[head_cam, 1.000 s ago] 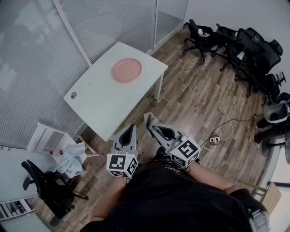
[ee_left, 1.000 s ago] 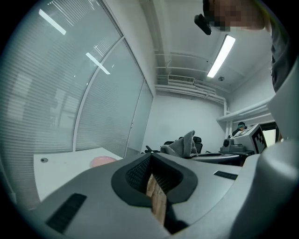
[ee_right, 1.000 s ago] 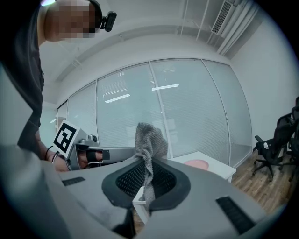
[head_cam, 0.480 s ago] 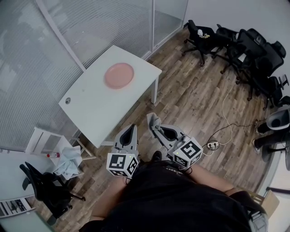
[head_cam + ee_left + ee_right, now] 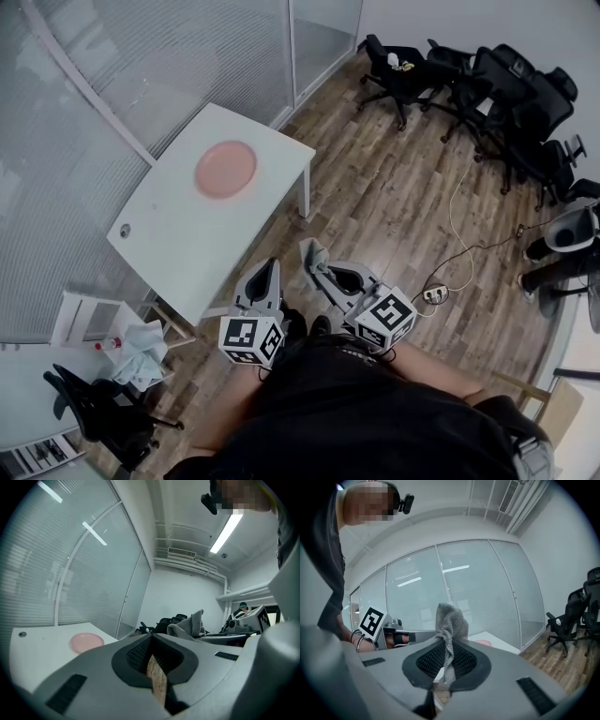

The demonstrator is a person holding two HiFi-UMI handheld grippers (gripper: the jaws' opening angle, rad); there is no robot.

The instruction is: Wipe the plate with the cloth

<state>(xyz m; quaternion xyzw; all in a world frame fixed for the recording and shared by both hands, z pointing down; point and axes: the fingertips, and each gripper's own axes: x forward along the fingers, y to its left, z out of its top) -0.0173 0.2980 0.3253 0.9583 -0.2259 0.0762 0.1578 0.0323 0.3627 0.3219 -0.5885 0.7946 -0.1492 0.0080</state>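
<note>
A pink plate [image 5: 225,170] lies on a white table [image 5: 178,253] across the room; it also shows as the plate [image 5: 86,641] and the plate [image 5: 483,642]. My right gripper [image 5: 312,251] is shut on a grey knitted cloth [image 5: 451,625], which sticks up from its jaws. The cloth [image 5: 315,255] is well short of the table. The left gripper [image 5: 269,273] is held beside the right one with its jaws shut and nothing between them. From it I see the cloth [image 5: 190,624] at the right. Both grippers hang over the wooden floor.
Several black office chairs [image 5: 469,75] stand at the back right. A power strip [image 5: 433,293] and cable lie on the floor. A low white stand [image 5: 84,314] holds a blue rag [image 5: 141,342]. A small round object [image 5: 125,231] sits on the table. Glass walls run behind the table.
In the head view the table and plate have slid left and downward as the person moved. Both grippers keep their pose, and the cloth stays in the right one.
</note>
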